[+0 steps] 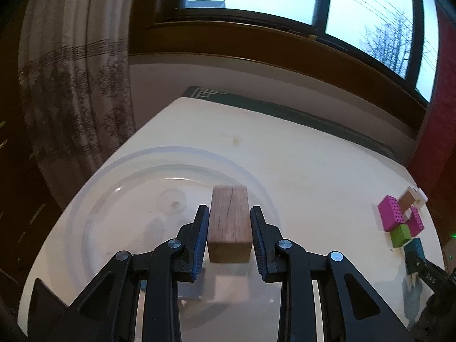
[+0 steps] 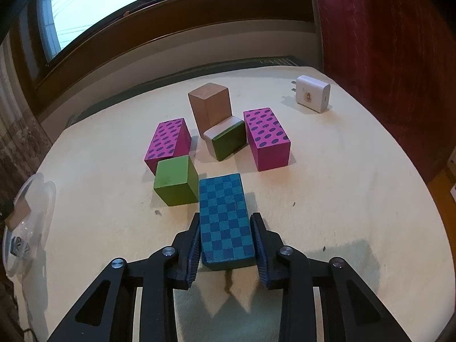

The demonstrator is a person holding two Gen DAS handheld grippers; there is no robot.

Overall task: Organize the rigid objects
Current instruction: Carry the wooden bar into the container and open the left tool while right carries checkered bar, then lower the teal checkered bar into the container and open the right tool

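Holding a plain wooden block (image 1: 230,222) between its pads, your left gripper (image 1: 229,238) sits over the clear plastic bowl (image 1: 94,188); whether the block touches the bowl floor cannot be told. Your right gripper (image 2: 226,242) is clamped on the blue checkered block (image 2: 225,219), on the cream table (image 2: 342,185). Beyond it, from 11 to 1 o'clock: a green block (image 2: 176,181), two pink dotted blocks (image 2: 168,142) (image 2: 266,138), a tilted green-and-white block (image 2: 226,138), an upright brown block (image 2: 209,107). A white charger (image 2: 313,92) lies at 2 o'clock.
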